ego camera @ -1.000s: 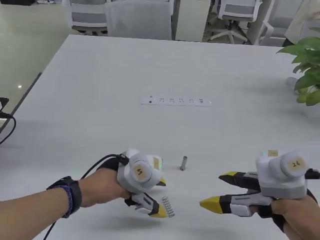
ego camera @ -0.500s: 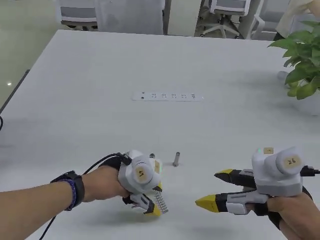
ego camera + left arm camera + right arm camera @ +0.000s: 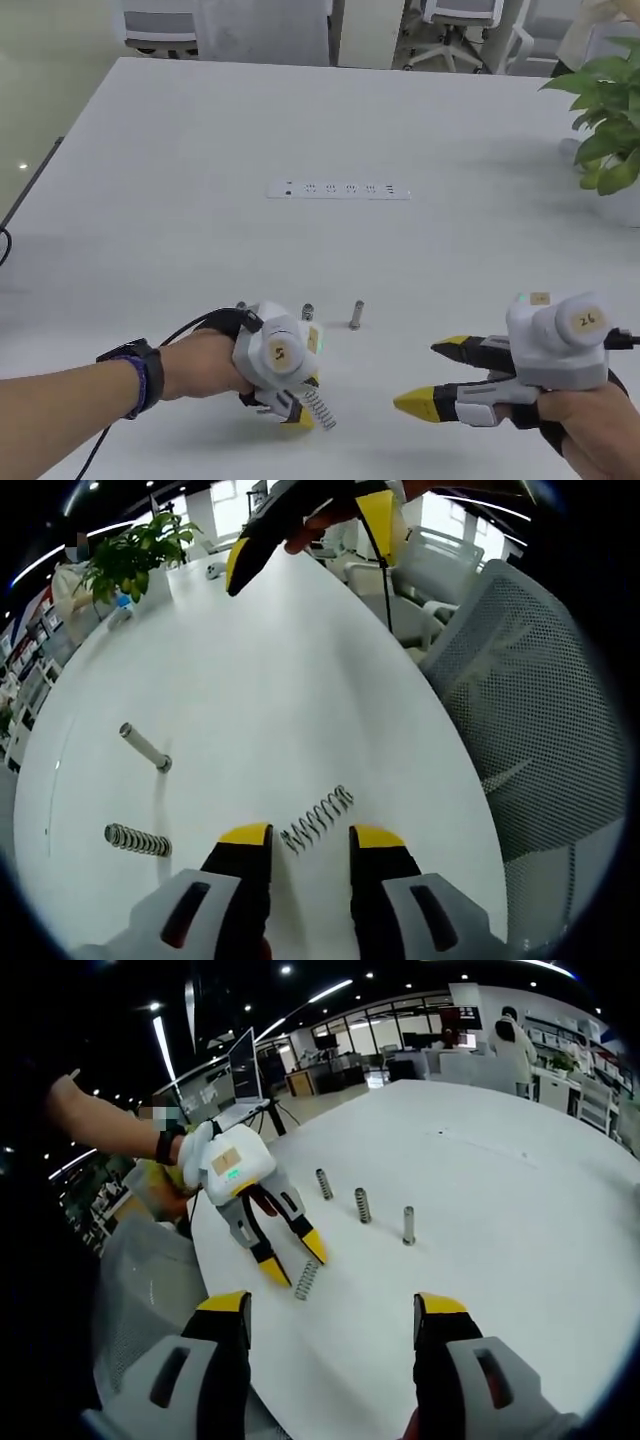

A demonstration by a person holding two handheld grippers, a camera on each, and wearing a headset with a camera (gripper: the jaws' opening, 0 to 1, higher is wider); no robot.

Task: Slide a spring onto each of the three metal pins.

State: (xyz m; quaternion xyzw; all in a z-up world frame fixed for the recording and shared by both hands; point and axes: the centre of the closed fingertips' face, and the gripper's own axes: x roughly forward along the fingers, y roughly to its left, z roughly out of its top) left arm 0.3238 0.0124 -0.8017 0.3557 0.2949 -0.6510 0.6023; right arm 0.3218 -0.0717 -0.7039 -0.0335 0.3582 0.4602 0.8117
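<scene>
A loose spring lies flat on the white table, between and just ahead of my left gripper's open jaws, untouched. In the head view that spring sits at the left gripper's tips. One bare metal pin stands upright behind it. Beside the bare pin, two pins stand with springs on them. My right gripper hovers open at the right, holding nothing, facing the left gripper.
A white power strip lies mid-table. A potted plant stands at the far right edge. Office chairs line the far side. The table edge runs close behind the left gripper.
The left gripper has shifted a little so the loose spring now lies between its tips. The right gripper has stayed open in about the same place.
</scene>
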